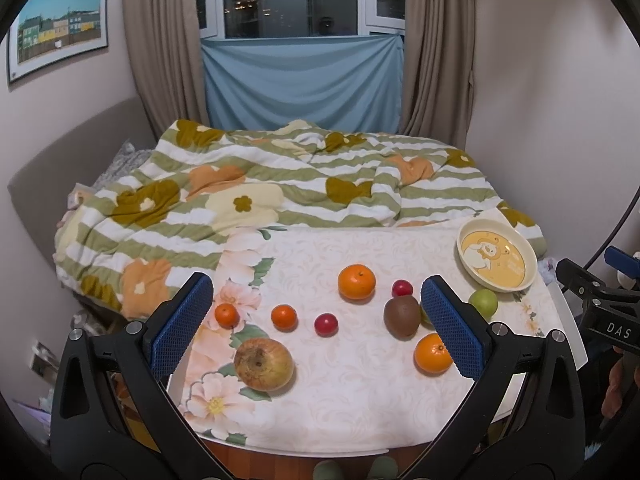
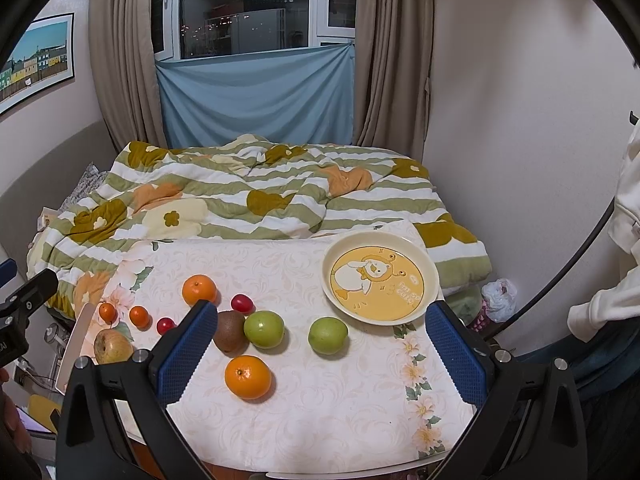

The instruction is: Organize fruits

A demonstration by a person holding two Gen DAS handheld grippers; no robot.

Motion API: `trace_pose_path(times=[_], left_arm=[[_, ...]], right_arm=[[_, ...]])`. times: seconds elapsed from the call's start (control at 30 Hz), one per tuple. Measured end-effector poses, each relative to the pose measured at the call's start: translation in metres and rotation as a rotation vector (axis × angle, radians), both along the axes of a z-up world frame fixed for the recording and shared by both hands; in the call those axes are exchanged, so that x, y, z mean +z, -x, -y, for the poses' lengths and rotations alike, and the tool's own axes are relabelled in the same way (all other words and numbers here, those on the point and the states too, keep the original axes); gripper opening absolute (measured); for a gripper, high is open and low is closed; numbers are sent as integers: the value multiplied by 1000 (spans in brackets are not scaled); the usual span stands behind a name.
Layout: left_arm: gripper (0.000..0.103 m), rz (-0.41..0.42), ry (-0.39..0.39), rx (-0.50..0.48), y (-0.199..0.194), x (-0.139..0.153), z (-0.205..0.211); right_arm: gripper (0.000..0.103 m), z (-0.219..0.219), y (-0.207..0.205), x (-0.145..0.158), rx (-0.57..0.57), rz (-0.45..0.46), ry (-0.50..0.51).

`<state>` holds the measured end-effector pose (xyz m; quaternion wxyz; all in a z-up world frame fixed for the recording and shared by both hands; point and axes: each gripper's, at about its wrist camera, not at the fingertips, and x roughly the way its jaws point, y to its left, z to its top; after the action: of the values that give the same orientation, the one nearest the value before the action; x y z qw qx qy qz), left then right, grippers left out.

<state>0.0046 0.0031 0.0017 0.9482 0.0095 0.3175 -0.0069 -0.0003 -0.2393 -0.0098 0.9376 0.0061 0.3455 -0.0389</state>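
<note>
Fruit lies scattered on a floral tablecloth (image 2: 320, 408). An empty cream plate with a yellow cartoon centre (image 2: 380, 276) stands at the far right. Near it lie two green fruits (image 2: 328, 335) (image 2: 264, 329), a brown kiwi (image 2: 229, 331), a large orange (image 2: 248, 377) and another orange (image 2: 199, 289). Two small tangerines (image 1: 284, 317) (image 1: 227, 315), two red cherry-like fruits (image 1: 326, 324) (image 1: 402, 288) and a yellowish apple (image 1: 264, 364) lie to the left. My left gripper (image 1: 316, 324) is open and empty above the table's near edge. My right gripper (image 2: 320, 352) is open and empty, with the nearer green fruit between its fingers' line of sight.
A bed with a green-striped flowered quilt (image 1: 280, 184) lies right behind the table. Walls stand close on the right. The table's front edge (image 1: 300, 450) is near the grippers. The other gripper's body (image 1: 608, 312) shows at the right of the left wrist view.
</note>
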Motion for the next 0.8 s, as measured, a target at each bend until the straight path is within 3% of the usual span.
trace_pose_path(times=[0.8], left_arm=[[103, 5, -2, -2, 3, 3, -1]], right_arm=[[103, -8, -3, 5, 11, 12, -4]])
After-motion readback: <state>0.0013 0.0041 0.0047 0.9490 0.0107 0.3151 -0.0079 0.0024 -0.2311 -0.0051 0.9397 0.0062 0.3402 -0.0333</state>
